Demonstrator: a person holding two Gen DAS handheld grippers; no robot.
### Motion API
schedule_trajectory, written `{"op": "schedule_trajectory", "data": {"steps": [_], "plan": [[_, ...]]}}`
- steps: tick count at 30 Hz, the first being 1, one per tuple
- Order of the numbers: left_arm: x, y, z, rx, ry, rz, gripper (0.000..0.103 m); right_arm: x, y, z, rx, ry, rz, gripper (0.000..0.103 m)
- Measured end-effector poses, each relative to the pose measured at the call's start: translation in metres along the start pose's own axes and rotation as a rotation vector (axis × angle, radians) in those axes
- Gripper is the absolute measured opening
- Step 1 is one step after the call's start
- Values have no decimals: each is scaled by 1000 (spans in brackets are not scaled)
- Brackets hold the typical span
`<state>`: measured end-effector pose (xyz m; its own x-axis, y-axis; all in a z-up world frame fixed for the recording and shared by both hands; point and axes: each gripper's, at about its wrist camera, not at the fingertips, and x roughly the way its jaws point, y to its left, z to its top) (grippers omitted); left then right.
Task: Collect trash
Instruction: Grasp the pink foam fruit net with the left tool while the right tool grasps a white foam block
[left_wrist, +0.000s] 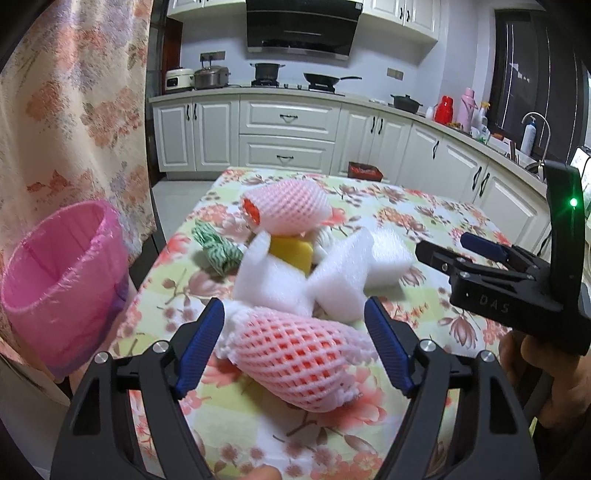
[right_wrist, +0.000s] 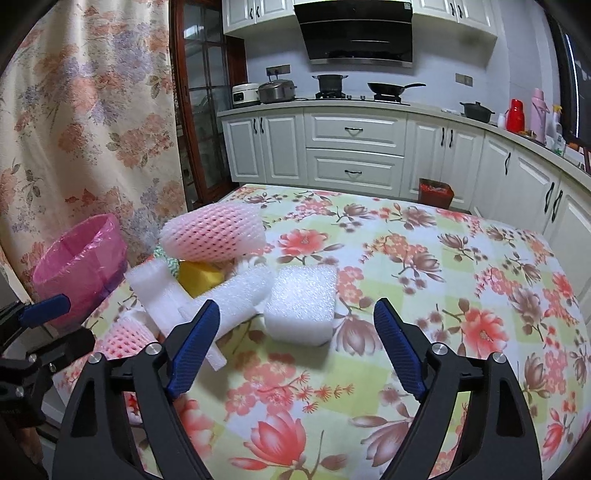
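Note:
A pile of trash lies on the floral tablecloth (left_wrist: 258, 424). A pink foam net sleeve (left_wrist: 299, 358) lies nearest, between the open fingers of my left gripper (left_wrist: 295, 347), not gripped. Behind it are white foam blocks (left_wrist: 343, 280), a yellow piece (left_wrist: 291, 251), a green-white string bundle (left_wrist: 218, 251) and a second pink net sleeve (left_wrist: 288, 206). A bin with a pink liner (left_wrist: 62, 280) stands at the table's left edge. My right gripper (right_wrist: 295, 347) is open and empty just in front of a white foam block (right_wrist: 301, 306). The right gripper also shows in the left wrist view (left_wrist: 454, 247).
A floral curtain (left_wrist: 70, 110) hangs at the left behind the bin. White kitchen cabinets (right_wrist: 354, 155) with pots and a pan on the counter run along the back and right. A small red-lined bin (right_wrist: 436, 192) stands on the floor beyond the table.

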<state>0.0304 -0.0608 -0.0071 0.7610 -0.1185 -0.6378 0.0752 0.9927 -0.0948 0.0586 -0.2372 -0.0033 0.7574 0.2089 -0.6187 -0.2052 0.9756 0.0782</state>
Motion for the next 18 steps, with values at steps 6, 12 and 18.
{"op": "schedule_trajectory", "data": {"steps": [6, 12, 18], "plan": [[12, 4, -6, -14, 45, -2, 76, 11, -4, 0, 7, 19, -5, 84], [26, 7, -12, -40, 100, -18, 76, 26, -3, 0, 6, 43, -4, 84], [39, 12, -16, -61, 147, -41, 67, 44, -3, 2, -3, 70, -13, 84]]}}
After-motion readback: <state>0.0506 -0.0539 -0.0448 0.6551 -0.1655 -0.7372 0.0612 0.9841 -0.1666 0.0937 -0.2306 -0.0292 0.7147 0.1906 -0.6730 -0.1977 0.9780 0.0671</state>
